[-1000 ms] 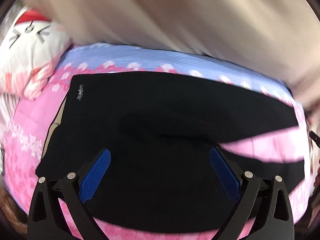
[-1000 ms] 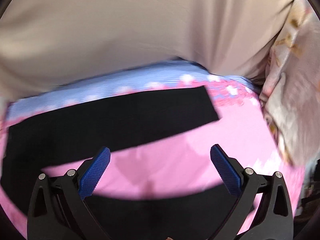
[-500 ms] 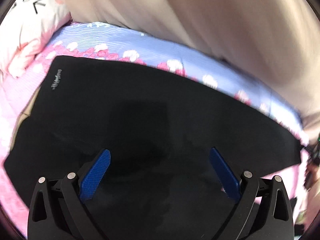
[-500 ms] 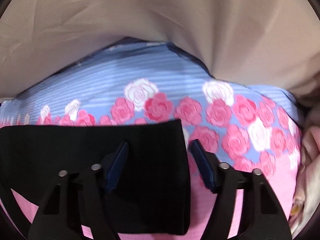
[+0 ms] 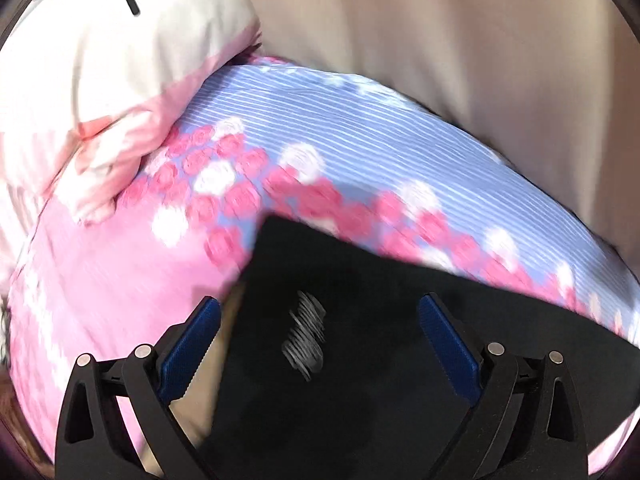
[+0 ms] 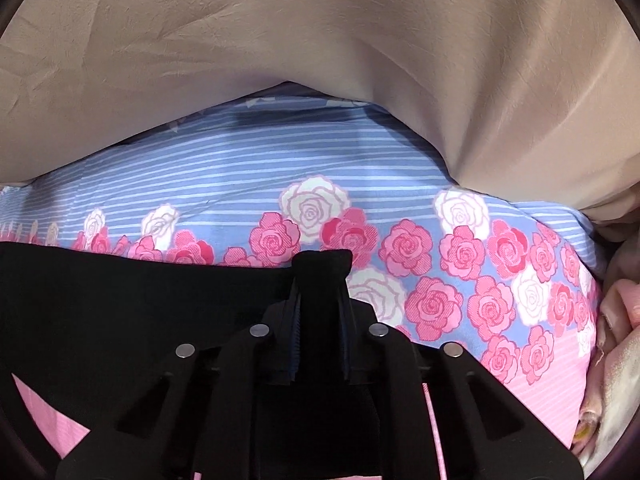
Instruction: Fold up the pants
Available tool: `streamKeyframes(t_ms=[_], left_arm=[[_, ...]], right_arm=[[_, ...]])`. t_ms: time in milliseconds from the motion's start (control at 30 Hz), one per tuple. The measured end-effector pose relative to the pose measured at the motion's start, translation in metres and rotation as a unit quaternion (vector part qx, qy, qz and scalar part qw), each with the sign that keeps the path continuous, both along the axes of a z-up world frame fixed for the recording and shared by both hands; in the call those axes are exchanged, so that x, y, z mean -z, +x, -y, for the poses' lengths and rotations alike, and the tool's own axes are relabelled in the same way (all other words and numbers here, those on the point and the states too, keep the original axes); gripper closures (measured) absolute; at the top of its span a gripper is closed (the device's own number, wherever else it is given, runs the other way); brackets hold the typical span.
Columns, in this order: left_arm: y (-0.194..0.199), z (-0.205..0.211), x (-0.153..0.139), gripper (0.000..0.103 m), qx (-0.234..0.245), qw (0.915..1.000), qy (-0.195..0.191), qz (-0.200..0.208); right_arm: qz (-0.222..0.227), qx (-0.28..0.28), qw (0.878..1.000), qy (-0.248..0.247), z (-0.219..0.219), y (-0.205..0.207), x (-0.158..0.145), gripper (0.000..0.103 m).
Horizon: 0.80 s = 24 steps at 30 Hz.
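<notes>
One pair of black pants [image 5: 360, 360] lies flat on the bed, on a sheet [image 6: 360, 168] printed with roses, blue stripes at the far side and pink nearer. In the left wrist view the garment's long axis runs from a corner near the middle of the frame away to the right, its far edge slanting down along the row of roses; a pale printed logo [image 5: 304, 332] sits near that corner, blurred. In the right wrist view the pants [image 6: 120, 312] stretch leftward from the fingers, their far edge roughly level along the rose border.

The left hand-held gripper [image 5: 320, 344] hovers low over the corner of the pants with its two blue-padded fingers [image 5: 448, 344] spread wide, nothing between them. The right hand-held gripper [image 6: 320, 312] is clamped tight on an end of the pants, a small tuft of black cloth bunched up between its fingers.

A white and pink cartoon pillow [image 5: 100, 80] lies beyond the sheet at left, and a beige curtain [image 6: 320, 40] hangs behind the bed
</notes>
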<state>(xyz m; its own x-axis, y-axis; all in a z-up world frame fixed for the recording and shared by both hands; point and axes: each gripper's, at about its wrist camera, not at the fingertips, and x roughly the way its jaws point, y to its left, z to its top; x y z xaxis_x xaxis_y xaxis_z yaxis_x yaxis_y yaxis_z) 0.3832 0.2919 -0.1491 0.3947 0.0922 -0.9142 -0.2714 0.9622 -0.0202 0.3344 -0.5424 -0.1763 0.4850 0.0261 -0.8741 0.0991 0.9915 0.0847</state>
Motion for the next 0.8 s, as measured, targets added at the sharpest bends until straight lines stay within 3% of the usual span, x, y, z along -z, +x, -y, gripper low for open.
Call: streamKeyframes(t_ms=[167, 267, 300, 333, 367, 400, 433, 500, 600, 733, 800], left_arm=[[0.033, -0.013, 0.040, 0.011, 0.062, 0.9963, -0.022, -0.056], [0.036, -0.007, 0.034, 0.028, 0.101, 0.9942, -0.015, -0.034], [0.035, -0.006, 0.030, 0.047, 0.110, 0.9932, -0.021, -0.030], [0.033, -0.006, 0.027, 0.073, 0.117, 0.9923, -0.032, -0.028], [0.031, -0.005, 0.023, 0.083, 0.125, 0.9899, -0.060, -0.030], [0.028, -0.003, 0.019, 0.085, 0.126, 0.9888, -0.075, -0.028], [0.023, 0.002, 0.011, 0.086, 0.130, 0.9892, -0.066, -0.018], [0.013, 0.007, -0.006, 0.087, 0.135, 0.9890, -0.061, 0.004], [-0.014, 0.001, -0.046, 0.087, 0.138, 0.9840, -0.095, 0.061], [-0.090, 0.005, -0.120, 0.087, 0.182, 0.9648, -0.133, 0.135], [-0.130, 0.003, -0.144, 0.087, 0.201, 0.9588, -0.140, 0.144]], right_arm=[[0.001, 0.015, 1.000, -0.017, -0.017, 0.002, 0.003, 0.084], [0.001, 0.034, 0.999, -0.022, -0.024, 0.004, 0.007, 0.077], [-0.001, 0.047, 0.999, -0.022, -0.027, 0.007, 0.009, 0.065], [-0.003, 0.064, 0.998, -0.022, -0.025, 0.007, 0.009, 0.062], [-0.003, 0.066, 0.998, -0.015, -0.021, 0.006, 0.010, 0.065], [-0.001, 0.065, 0.998, -0.007, -0.021, 0.004, 0.009, 0.085], [0.001, 0.061, 0.998, 0.002, -0.022, 0.003, 0.008, 0.090], [0.011, 0.054, 0.998, -0.006, -0.029, -0.007, -0.002, 0.092], [0.062, 0.052, 0.997, 0.009, -0.028, -0.032, -0.035, 0.092], [0.149, 0.017, 0.988, 0.042, -0.031, -0.092, -0.106, 0.092], [0.170, -0.013, 0.984, 0.044, -0.027, -0.136, -0.139, 0.092]])
